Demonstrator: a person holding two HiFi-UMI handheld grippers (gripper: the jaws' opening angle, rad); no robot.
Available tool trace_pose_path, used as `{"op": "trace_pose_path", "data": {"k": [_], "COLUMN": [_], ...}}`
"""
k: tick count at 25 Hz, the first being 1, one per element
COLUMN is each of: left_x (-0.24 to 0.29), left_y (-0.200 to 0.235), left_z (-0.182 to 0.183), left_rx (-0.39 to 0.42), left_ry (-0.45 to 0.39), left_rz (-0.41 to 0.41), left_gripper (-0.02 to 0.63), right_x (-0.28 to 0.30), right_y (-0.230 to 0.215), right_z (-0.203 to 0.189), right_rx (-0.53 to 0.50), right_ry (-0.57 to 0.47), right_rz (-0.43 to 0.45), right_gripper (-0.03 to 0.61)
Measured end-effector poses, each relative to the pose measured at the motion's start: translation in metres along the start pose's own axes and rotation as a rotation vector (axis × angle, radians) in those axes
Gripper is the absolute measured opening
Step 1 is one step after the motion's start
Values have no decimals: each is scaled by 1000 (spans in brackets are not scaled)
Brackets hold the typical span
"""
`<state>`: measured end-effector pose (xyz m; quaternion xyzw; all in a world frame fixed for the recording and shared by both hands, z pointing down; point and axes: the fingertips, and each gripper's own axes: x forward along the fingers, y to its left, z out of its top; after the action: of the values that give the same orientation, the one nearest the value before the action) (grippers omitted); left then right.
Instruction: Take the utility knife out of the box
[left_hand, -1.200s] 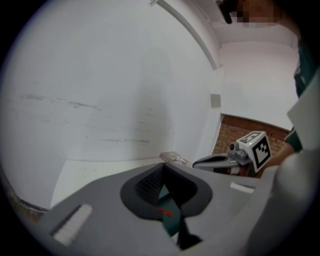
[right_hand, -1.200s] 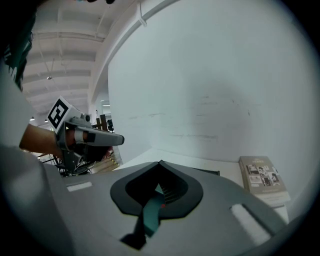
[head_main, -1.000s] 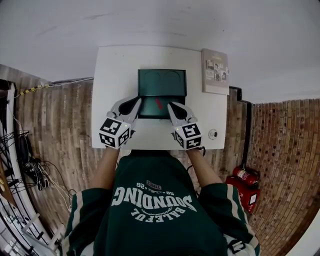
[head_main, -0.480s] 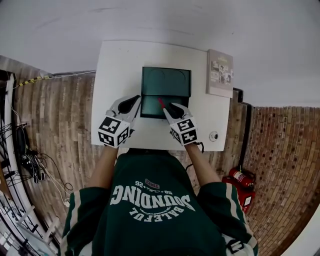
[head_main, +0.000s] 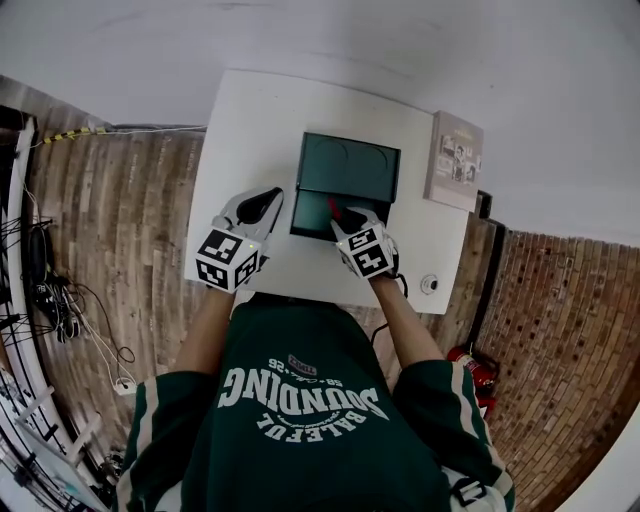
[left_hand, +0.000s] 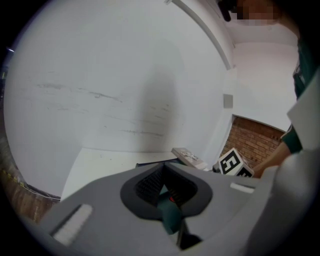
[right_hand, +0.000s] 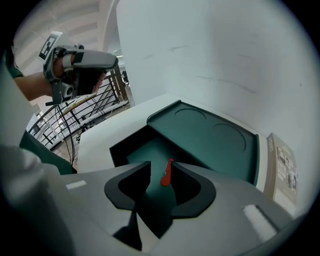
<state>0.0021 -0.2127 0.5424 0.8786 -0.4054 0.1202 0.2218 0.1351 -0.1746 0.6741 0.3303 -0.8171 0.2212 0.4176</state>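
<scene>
Step in hand: approach to the grasp. The red knife (right_hand: 166, 173) lies inside the open box (right_hand: 200, 132) at frame centre. The right gripper (right_hand: 162, 165) hangs over it, jaws opening, with the knife between them but not gripped. The left gripper (left_hand: 164, 167), left of the box, is clenched on nothing. Next move, as judged: lower, straddle the handle, close squarely.

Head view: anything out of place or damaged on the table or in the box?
Nothing stands out. The green box sits square on the table, lid laid back, the red utility knife lying inside. The right gripper hangs over it, jaws opening, knife not yet gripped.
</scene>
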Motion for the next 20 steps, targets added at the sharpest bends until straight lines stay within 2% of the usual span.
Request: {"op": "trace_pose_path", "data": {"k": [8,20], "left_x": [-12,-18], "left_y": [17,26], "left_z": [-6,-13], "left_rx": [-24,-34], "left_ry": [6,21], "left_rz": [33,39], "left_gripper": [52,52], "right_x": [30,52], "right_y": [-4,-8], "right_z": [-21,-43], "right_rx": [-27,-32], "right_ry": [154,254], "right_rz": [12,-17], "right_gripper": [115,115]}}
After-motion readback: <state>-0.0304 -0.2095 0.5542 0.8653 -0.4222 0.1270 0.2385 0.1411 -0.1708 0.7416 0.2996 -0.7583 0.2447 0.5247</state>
